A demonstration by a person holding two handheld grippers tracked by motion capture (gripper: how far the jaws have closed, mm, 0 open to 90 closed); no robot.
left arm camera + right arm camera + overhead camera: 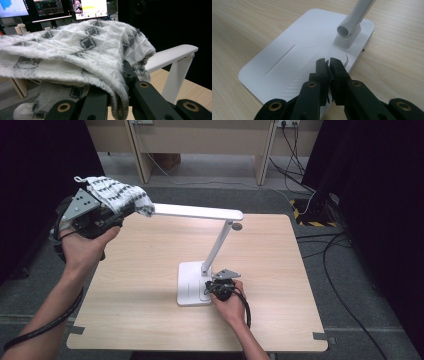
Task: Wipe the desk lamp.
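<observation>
My left claw (117, 210) is shut tight on a white-and-grey knitted cloth (117, 194), rubbing the far-left end of the white plastic desk lamp (197, 211) over the tabletop (150, 320). My right claw (329, 65), closed with nothing in it, presses the lamp's base near the middle. If I push too hard, the lamp might tip.

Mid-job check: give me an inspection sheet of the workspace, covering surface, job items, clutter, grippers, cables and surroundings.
Surface: wooden table, bare apart from the lamp.
Job's things: white desk lamp standing upright; patterned cloth draped over the end of its head.
Clutter: nothing seen.
Grippers: left gripper shut on the cloth; right gripper shut, tips pressed on the lamp base.
Cables: gripper cables trail along both forearms; loose cables on the floor at right.
Surroundings: dark curtains, wooden furniture behind, monitors.
</observation>
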